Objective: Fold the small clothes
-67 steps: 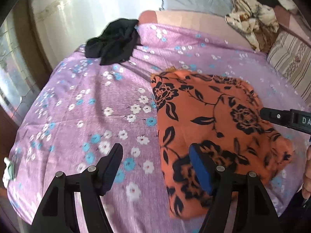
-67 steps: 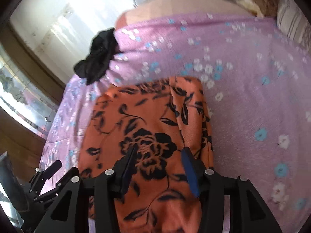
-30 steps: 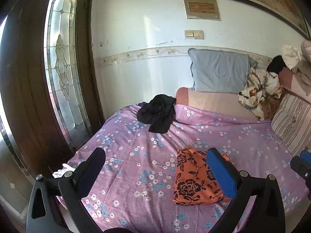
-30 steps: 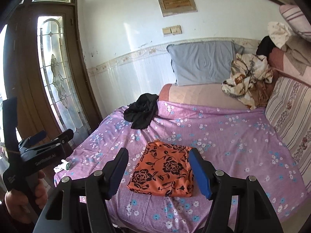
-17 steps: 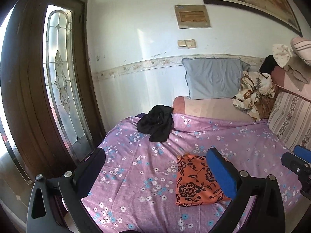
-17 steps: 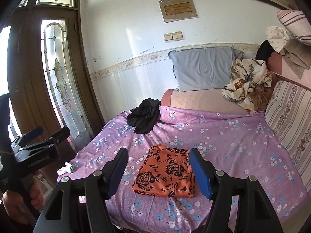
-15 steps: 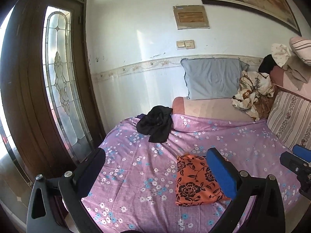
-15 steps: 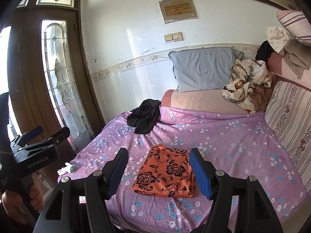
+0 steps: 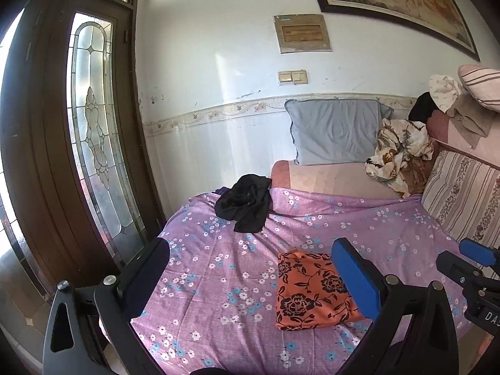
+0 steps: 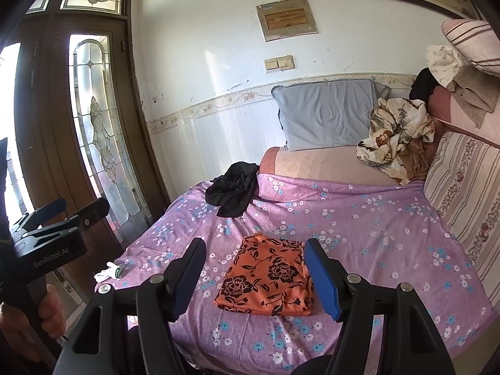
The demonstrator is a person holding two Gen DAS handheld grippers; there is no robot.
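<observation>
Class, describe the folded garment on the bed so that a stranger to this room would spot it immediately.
Find the bed under the purple flowered sheet. Near its front edge lies the folded orange cloth, a flat rectangle. Its black rose print sets it apart from the crumpled black garment farther back.

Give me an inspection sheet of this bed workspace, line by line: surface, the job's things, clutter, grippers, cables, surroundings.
Surface: purple floral bedsheet spread over the bed, lightly wrinkled.
Job's things: orange floral garment folded into a flat rectangle near the front edge; black garment crumpled, unfolded, at the sheet's far left corner.
Clutter: cream and brown patterned cloth bunched by the grey pillow; small white object at the sheet's left edge, too small to identify.
Grippers: left gripper open, empty, held back from the bed; right gripper open, empty, above the near edge.
Cables: nothing seen.
Surroundings: stained-glass door at left, striped cushion at right, framed picture on the wall.
</observation>
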